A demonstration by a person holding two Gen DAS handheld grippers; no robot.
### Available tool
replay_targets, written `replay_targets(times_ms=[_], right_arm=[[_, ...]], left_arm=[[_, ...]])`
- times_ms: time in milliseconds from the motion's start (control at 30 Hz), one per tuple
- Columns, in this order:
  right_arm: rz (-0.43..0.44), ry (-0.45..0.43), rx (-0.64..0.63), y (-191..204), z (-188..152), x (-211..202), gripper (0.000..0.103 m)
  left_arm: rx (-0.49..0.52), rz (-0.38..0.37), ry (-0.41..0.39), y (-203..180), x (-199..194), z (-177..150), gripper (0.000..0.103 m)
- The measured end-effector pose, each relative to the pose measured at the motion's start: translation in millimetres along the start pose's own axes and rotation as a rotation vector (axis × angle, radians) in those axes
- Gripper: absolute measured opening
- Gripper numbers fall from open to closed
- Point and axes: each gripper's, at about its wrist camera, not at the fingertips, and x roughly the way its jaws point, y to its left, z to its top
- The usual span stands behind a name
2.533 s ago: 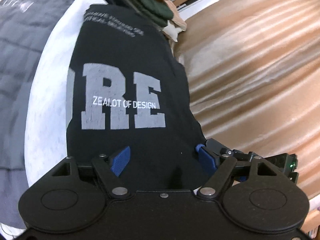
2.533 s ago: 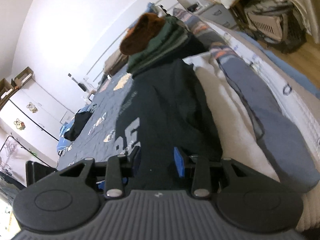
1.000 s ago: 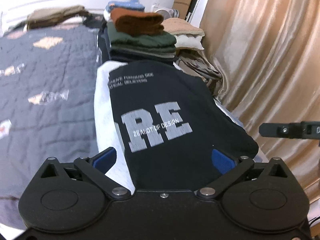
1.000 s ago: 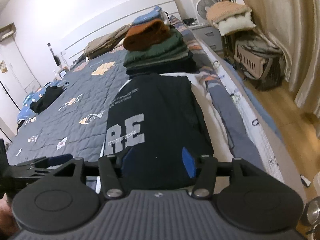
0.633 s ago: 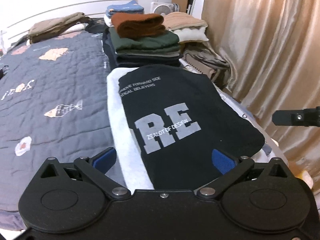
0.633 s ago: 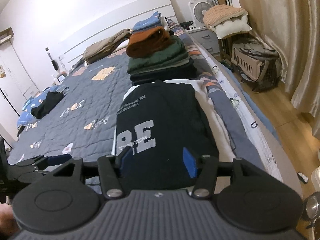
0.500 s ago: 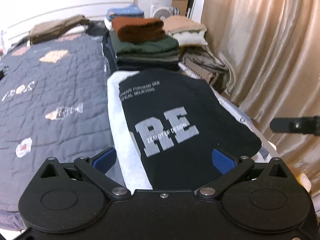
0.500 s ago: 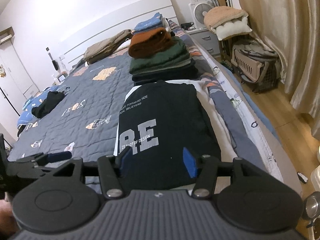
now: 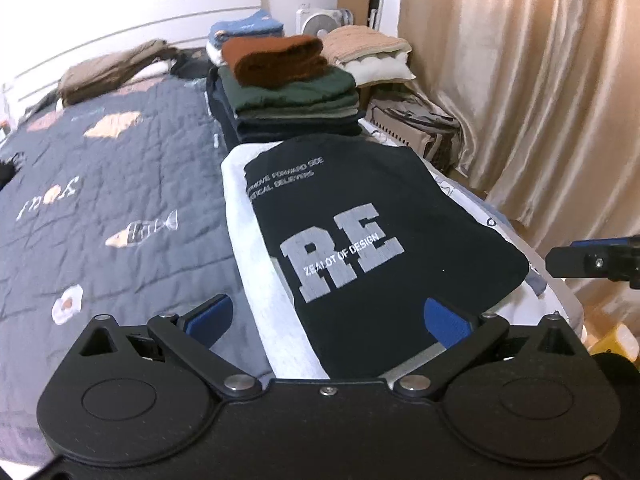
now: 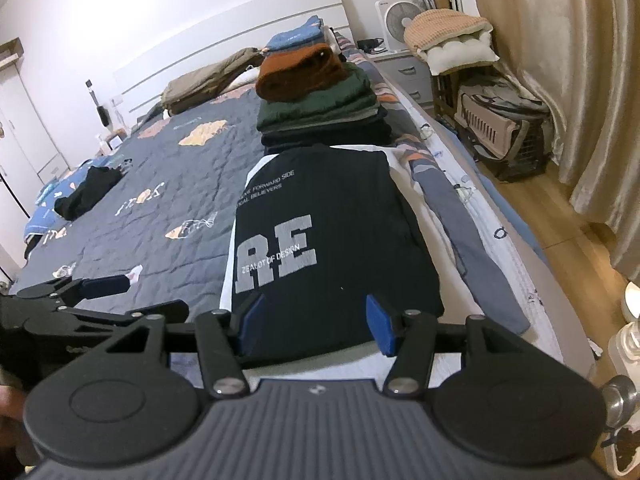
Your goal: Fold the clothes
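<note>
Black sweatshirt (image 9: pixel 360 240) with grey "RE" lettering lies folded flat on the bed's quilt (image 9: pixel 100 184), near the bed's right edge, just in front of a stack of folded clothes (image 9: pixel 288 92); left hand-held gripper (image 9: pixel 328 316) hovers wide open, right hand-held gripper (image 10: pixel 314 320) half open, neither holding anything

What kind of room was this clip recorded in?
A bedroom, most likely: a bed with a white headboard and a quilted grey bedspread, a stack of folded clothes on it, curtains alongside.
</note>
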Motion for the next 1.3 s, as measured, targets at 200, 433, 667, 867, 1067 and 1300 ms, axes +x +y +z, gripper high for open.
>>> replay_targets(times_ms=[200,433,667,867,1067,1300], right_arm=[[-0.007,-0.001,-0.008,2.0,-6.7,-7.5,0.055],[-0.022,0.015,-0.016,8.5,-13.6,-8.9,0.055],[-0.036,0.048,-0.06,21.8,-23.6,-12.4,0.055],[-0.053,0.072,-0.081,27.3,-26.8,-15.6,0.055],[-0.062,0.076,-0.095,29.9,-25.9,-18.4,0.055],[-0.064,0.075,-0.103,30.4,-25.0,-19.7,0.055]], left_arm=[[0.004,0.011,0.039,1.3,-12.0,-0.3,0.103],[-0.003,-0.032,0.066,1.1,-27.9,-2.0,0.103],[0.025,-0.043,0.078,-2.2,-34.4,-9.2,0.103],[0.025,-0.052,0.079,-1.7,-34.7,-13.6,0.103],[0.04,-0.052,0.083,-6.3,-32.9,-14.0,0.103],[0.057,-0.051,0.079,-9.1,-33.3,-12.8,0.103]])
